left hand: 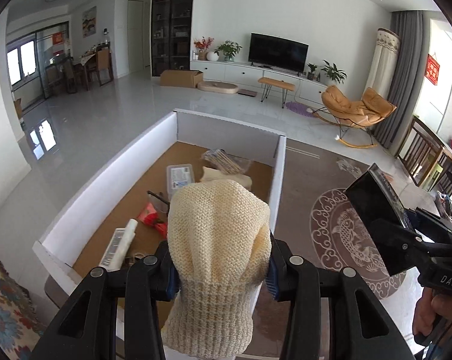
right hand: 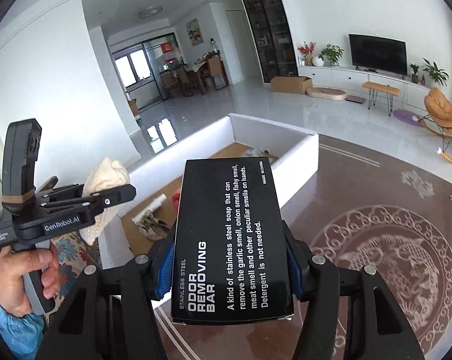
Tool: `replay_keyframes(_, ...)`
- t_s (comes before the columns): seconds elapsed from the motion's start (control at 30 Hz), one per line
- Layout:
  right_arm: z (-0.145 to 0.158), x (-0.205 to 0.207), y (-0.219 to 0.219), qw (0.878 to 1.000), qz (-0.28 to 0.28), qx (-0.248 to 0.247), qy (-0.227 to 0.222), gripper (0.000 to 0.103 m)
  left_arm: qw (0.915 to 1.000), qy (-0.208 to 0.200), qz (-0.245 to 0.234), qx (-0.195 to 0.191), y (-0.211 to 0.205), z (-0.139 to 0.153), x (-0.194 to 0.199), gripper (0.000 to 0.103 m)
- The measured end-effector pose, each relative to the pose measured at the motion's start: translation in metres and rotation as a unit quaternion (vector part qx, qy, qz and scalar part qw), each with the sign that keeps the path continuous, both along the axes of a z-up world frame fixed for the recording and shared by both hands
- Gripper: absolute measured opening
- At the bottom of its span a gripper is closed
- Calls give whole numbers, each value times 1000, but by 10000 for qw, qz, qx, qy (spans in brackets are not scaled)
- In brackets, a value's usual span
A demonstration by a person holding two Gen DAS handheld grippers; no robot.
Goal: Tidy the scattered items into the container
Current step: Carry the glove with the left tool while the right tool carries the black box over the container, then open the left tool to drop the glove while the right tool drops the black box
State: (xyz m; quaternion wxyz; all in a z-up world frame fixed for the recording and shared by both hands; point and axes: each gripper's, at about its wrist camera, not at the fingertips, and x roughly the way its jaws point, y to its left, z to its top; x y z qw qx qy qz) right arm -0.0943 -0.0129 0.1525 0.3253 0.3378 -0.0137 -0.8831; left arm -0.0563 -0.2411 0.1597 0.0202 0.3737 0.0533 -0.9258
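Observation:
My left gripper (left hand: 219, 267) is shut on a cream knitted piece (left hand: 216, 228), held up over the near end of the white-walled container (left hand: 105, 186). My right gripper (right hand: 229, 270) is shut on a black "odor removing bar" box (right hand: 229, 240), raised just right of the container's right wall (right hand: 298, 153). In the right wrist view the left gripper (right hand: 105, 198) shows at the left with the knitted piece (right hand: 105, 174) in it. In the left wrist view the black box (left hand: 373, 216) appears at the right edge.
Inside the container lie a clear plastic case (left hand: 180, 177), a red packet (left hand: 152, 216), a white tube (left hand: 120, 246) and a bagged bundle of sticks (left hand: 222, 159). A brown rug with a round fish pattern (right hand: 385, 264) spreads to the right. A floral cloth (left hand: 3, 300) lies at the left.

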Motion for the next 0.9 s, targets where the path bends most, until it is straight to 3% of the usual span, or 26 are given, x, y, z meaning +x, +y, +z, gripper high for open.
replay_keyframes(0.17, 0, -68, -97, 9992, 354, 102, -179, 60, 9979, -363, 418, 342, -51, -25, -26, 44)
replay_keyframes(0.37, -59, -131, -159, 9932, 485, 846, -629, 60, 9894, -1013, 578, 865, -68, -90, -61, 44)
replay_keyframes(0.47, -86, -151, -172, 9884, 590, 1084, -883, 62, 9858, -1306, 617, 859, -64, -108, -69, 50)
replay_keyframes(0.5, -93, -155, -177, 9860, 647, 1182, -980, 71, 9857, -1343, 636, 799, -61, -110, -68, 53)
replay_keyframes(0.53, -99, -159, -179, 9829, 731, 1283, -1100, 90, 9861, -1345, 676, 710, -59, -111, -67, 62)
replay_keyframes(0.57, -102, -160, -179, 9811, 770, 1373, -1124, 93, 9865, -1322, 752, 607, -57, -111, -64, 77)
replay_keyframes(0.63, -98, -158, -171, 9835, 706, 1418, -868, 93, 9869, -1194, 989, 447, -56, -107, -58, 89)
replay_keyframes(0.77, -77, -151, -149, 9881, 585, 1259, -663, 93, 9852, -1037, 1367, 51, -46, -94, -46, 89)
replay_keyframes(0.9, -57, -133, -125, 9906, 502, 1200, -419, 93, 9851, -841, 1497, -15, -37, -75, -35, 90)
